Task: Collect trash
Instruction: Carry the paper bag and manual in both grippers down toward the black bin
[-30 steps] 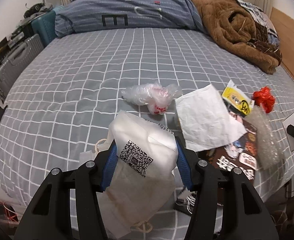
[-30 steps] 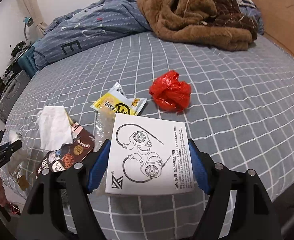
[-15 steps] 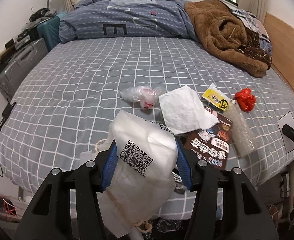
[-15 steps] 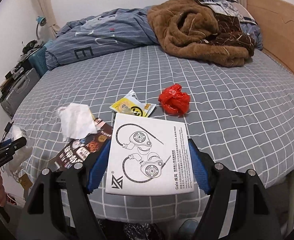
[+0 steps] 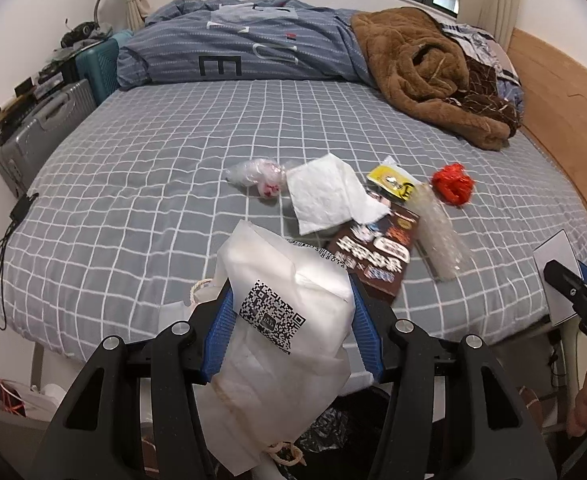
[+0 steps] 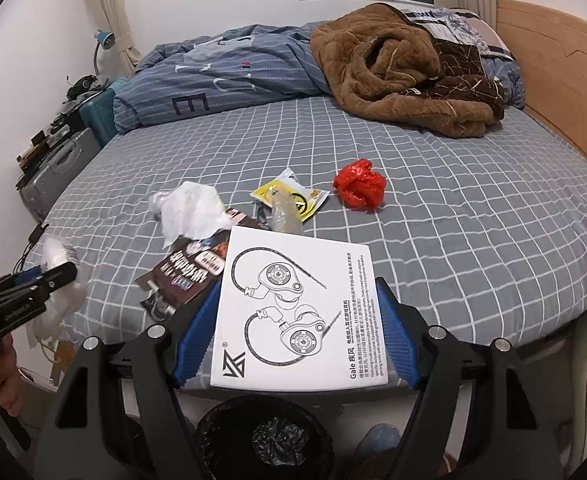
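Left wrist view: the left gripper (image 5: 289,332) clamps a white bag (image 5: 281,320) above the near bed (image 5: 133,184) edge. Left lying on the bed are a tissue (image 5: 329,196), wrappers and a red wad (image 5: 452,184).

Right wrist view: the right gripper (image 6: 295,328) pinches a white box (image 6: 297,312) just above the black bin (image 6: 265,440) — neither piece is dropped yet, so most of the job remains.

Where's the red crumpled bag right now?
The red crumpled bag lies on the gray checked bedspread, just right of the yellow packet in the right wrist view.
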Demonstrator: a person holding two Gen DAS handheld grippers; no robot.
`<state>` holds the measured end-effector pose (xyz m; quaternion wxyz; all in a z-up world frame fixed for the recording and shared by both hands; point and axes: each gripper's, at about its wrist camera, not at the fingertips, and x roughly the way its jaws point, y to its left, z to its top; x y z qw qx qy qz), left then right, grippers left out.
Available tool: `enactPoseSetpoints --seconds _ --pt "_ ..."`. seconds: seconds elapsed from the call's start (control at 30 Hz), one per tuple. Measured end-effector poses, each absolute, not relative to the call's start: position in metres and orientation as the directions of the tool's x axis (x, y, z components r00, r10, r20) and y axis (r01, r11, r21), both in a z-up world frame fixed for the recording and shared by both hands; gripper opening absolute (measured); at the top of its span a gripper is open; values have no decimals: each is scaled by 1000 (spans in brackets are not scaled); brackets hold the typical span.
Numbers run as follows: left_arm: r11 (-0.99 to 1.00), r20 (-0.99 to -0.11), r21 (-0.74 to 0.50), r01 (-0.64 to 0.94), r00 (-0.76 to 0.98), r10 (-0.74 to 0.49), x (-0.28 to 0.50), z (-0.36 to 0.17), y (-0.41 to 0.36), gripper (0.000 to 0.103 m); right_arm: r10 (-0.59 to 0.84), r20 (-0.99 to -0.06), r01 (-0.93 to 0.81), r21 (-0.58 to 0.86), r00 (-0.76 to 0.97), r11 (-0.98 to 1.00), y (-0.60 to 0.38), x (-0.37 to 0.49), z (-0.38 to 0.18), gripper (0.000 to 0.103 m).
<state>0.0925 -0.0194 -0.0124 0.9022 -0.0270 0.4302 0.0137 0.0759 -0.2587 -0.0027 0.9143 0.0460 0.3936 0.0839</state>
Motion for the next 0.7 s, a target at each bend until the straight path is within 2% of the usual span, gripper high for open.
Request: enactPoseSetpoints --seconds 0.7 --pt "997 -783 -77 -14 620 -52 1 -49 -45 52 216 -713 -151 154 667 976 -240 -12 -31 71"
